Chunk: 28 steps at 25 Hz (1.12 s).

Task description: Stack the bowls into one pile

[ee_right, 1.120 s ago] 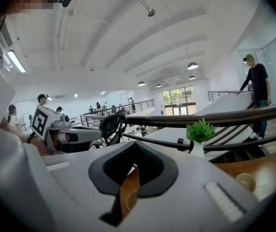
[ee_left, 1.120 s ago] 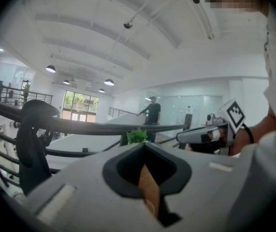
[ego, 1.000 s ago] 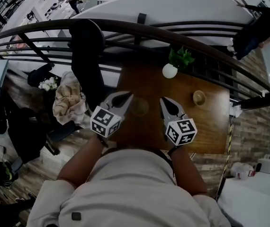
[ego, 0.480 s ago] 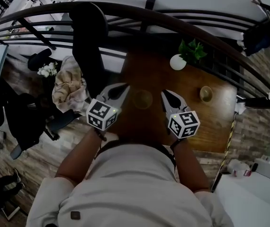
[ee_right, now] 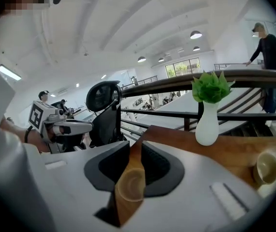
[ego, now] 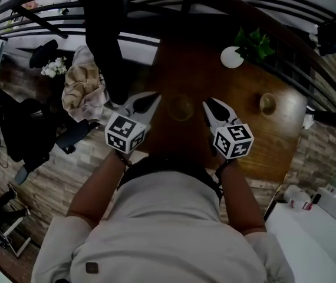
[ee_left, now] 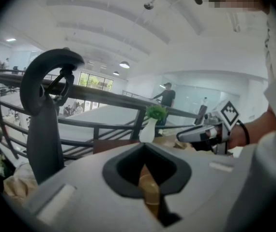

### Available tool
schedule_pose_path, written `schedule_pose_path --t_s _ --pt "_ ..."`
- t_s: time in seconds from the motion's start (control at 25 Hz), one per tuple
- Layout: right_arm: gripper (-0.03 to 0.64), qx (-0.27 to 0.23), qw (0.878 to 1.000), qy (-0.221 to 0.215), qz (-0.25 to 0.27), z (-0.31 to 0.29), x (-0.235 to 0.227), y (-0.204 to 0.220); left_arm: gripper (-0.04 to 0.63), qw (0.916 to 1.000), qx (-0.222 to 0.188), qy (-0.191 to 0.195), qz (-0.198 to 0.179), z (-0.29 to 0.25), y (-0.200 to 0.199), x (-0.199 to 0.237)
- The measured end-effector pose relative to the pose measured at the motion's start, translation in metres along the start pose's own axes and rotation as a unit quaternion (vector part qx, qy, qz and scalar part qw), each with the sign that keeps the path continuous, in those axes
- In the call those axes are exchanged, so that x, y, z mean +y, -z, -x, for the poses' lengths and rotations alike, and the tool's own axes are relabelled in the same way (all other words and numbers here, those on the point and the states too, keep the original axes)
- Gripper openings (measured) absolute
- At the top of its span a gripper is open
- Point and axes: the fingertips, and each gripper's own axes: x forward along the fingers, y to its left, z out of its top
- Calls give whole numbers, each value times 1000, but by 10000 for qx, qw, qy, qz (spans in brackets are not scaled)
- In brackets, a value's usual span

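Note:
On the brown wooden table (ego: 244,128) a tan bowl (ego: 181,107) sits between my two grippers. A second bowl (ego: 267,103) stands further right, near the edge. My left gripper (ego: 147,101) hangs just left of the first bowl, its jaws together but for a thin slit; the bowl (ee_left: 150,190) shows through it. My right gripper (ego: 211,106) is just right of that bowl and its jaws are opening. Nothing is between them, and the bowl (ee_right: 130,187) appears in their gap. The second bowl (ee_right: 267,167) lies off to that gripper's right.
A white vase with a green plant (ego: 231,56) stands at the table's far side. A dark curved railing (ego: 286,16) runs behind the table. A black office chair (ego: 103,34) and a heap of cloth (ego: 81,93) are at the left.
Both grippers have sunk toward the table and now flank the near bowl more closely. The bowls and vase have not moved.

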Motion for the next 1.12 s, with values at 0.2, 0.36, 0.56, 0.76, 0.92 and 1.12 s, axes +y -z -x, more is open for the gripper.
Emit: schedule_pose_path --t_s 0.2,0.36,0.56,0.76,0.92,1.12 --pt "85 335 9993 -44 -179 -23 -16 35 5 9994 282 -19 207 -18 39 9" --pt "86 583 9979 -80 -267 -39 -30 62 5 9980 477 -53 401 -34 67 14" --pt "87 868 9952 -141 -436 -57 -39 95 5 9959 757 -13 504 -50 99 16" --pt "89 1148 9917 -220 -527 -75 -50 123 5 9932 972 14 636 -66 127 16" --pt "90 1330 9889 -244 -617 -85 -58 142 5 9914 1073 27 752 -77 144 17" --pt "91 1499 9856 -273 -731 -97 -67 160 5 9892 1174 -2 880 -84 159 21"
